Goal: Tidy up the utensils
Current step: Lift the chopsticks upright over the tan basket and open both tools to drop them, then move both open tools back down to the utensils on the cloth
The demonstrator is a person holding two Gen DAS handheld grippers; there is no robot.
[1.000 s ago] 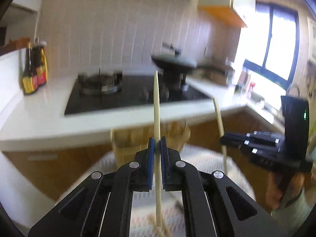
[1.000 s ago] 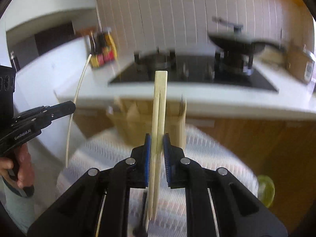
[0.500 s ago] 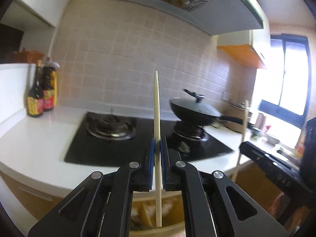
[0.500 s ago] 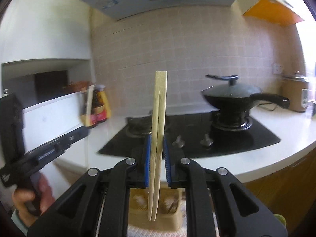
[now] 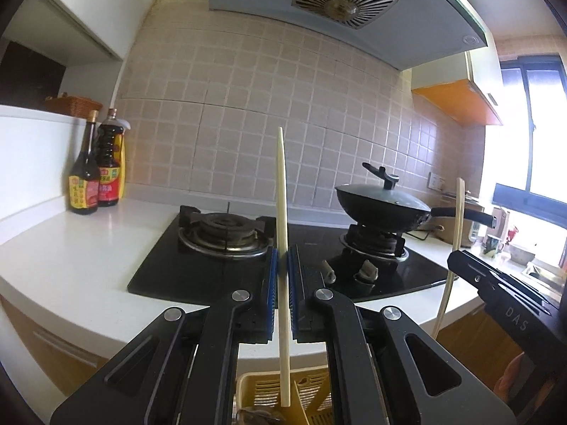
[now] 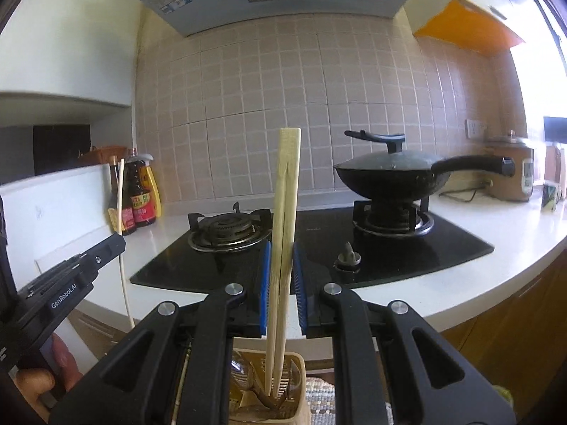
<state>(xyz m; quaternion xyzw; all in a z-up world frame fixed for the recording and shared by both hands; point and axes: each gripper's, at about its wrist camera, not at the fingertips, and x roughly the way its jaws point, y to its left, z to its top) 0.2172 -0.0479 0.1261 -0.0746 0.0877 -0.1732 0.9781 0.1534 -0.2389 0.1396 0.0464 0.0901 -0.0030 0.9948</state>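
Note:
My left gripper [image 5: 282,265] is shut on a single pale chopstick [image 5: 281,191] that stands upright, its lower tip over the yellow slotted utensil holder [image 5: 262,387]. My right gripper [image 6: 281,258] is shut on a pair of bamboo chopsticks [image 6: 287,184], also upright, their tips reaching down into the beige utensil holder [image 6: 294,361], which holds dark spoons. The right gripper body [image 5: 496,294] with its chopsticks [image 5: 459,212] shows at the right of the left wrist view. The left gripper body [image 6: 71,283] with its chopstick [image 6: 121,212] shows at the left of the right wrist view.
A white counter [image 5: 71,248] carries a black gas hob [image 5: 219,233], a lidded wok [image 5: 381,202] and sauce bottles [image 5: 95,177]. A rice cooker [image 6: 510,170] stands far right. A woven cloth [image 6: 319,396] lies under the holder. A hand [image 6: 39,379] grips the left handle.
Both views have tilted up from the holder and cloth to the hob and wall. The holder has dropped to the bottom edge. Each gripper has kept its chopsticks.

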